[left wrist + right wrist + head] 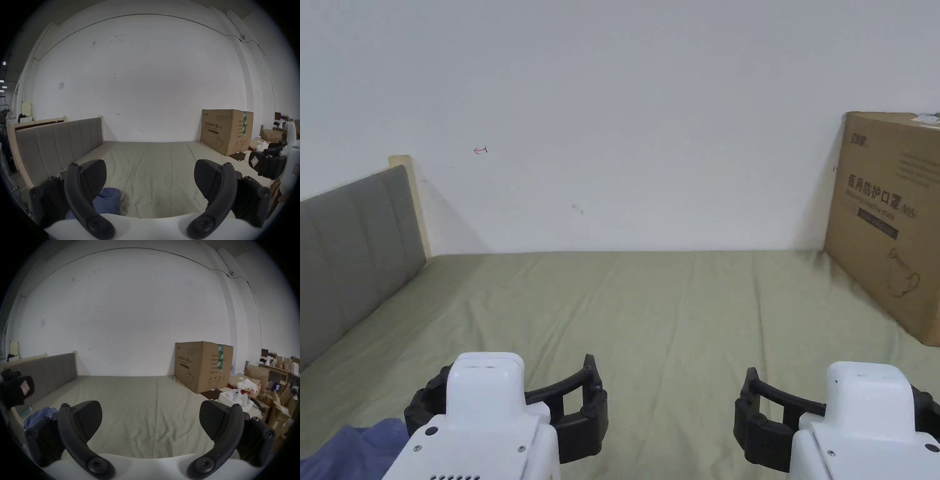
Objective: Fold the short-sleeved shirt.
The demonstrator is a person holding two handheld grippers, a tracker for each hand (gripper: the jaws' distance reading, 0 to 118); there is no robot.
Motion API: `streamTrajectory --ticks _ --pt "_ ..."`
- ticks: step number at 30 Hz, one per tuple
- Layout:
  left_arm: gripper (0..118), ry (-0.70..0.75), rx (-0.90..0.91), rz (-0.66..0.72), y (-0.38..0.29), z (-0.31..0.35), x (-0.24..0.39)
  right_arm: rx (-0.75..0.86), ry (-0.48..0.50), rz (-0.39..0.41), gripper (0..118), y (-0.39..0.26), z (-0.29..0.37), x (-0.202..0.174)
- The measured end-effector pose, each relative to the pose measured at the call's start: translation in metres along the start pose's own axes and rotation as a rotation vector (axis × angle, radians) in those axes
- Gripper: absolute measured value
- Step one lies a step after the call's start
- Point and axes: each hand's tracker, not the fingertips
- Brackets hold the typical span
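Note:
The short-sleeved shirt (356,447) is a crumpled blue heap on the green bed sheet (662,312), at the near left corner. In the head view, my left gripper (515,369) hovers open just right of the heap, nothing between its jaws. My right gripper (834,382) hangs open farther right, also holding nothing. In the left gripper view the shirt (108,201) lies low, beside the left jaw of that gripper (150,164). The right gripper view has the shirt (40,415) at far left, behind the left jaw of my right gripper (150,405).
A large cardboard box (894,219) stands on the bed's far right corner against the white wall. A grey padded headboard (350,250) runs along the left side. Boxes and clutter (253,386) fill the floor right of the bed.

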Motion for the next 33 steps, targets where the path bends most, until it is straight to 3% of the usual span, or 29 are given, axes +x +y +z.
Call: streamTrajectory --ticks 1,2,3,4,5,6,8,11,15,21,24,33 --pt "75 0.015 0.009 -0.029 0.0 0.002 0.003 0.016 0.019 0.008 98 0.0 0.002 -0.002" --pt "75 0.023 0.03 -0.065 0.0 0.005 0.005 0.02 0.002 0.022 90 -0.001 0.004 -0.005" --pt "64 0.032 0.052 -0.092 0.0 0.006 0.008 0.046 -0.011 0.052 90 -0.002 0.007 -0.01" --pt "31 0.042 0.044 -0.108 0.0 0.006 0.011 0.067 -0.051 0.079 57 -0.003 0.007 -0.014" --pt "5 0.039 0.038 -0.107 0.0 0.005 0.013 0.062 -0.081 0.075 17 -0.004 0.006 -0.016" --pt "5 0.038 0.04 -0.1 0.0 0.006 0.011 0.06 -0.078 0.064 7 -0.005 0.007 -0.016" --pt "0 -0.025 0.026 -0.059 0.0 0.007 0.009 0.029 -0.011 0.03 7 -0.003 0.005 -0.012" --pt "0 0.015 0.006 0.03 0.001 0.007 0.006 0.029 -0.039 0.052 0 -0.007 0.001 -0.013" --pt "0 0.036 -0.008 -0.051 0.0 0.0 0.005 -0.002 -0.012 0.034 0 -0.006 -0.003 -0.012" --pt "0 0.04 -0.012 0.015 0.001 0.001 -0.011 -0.021 0.037 0.035 0 -0.003 -0.009 -0.022" --pt "0 0.113 -0.005 -0.019 0.004 0.007 -0.03 -0.028 0.104 0.054 0 -0.001 -0.013 -0.041" --pt "0 0.429 -0.035 -0.015 0.004 0.055 -0.126 -0.104 0.467 0.029 0 -0.01 -0.022 -0.147"
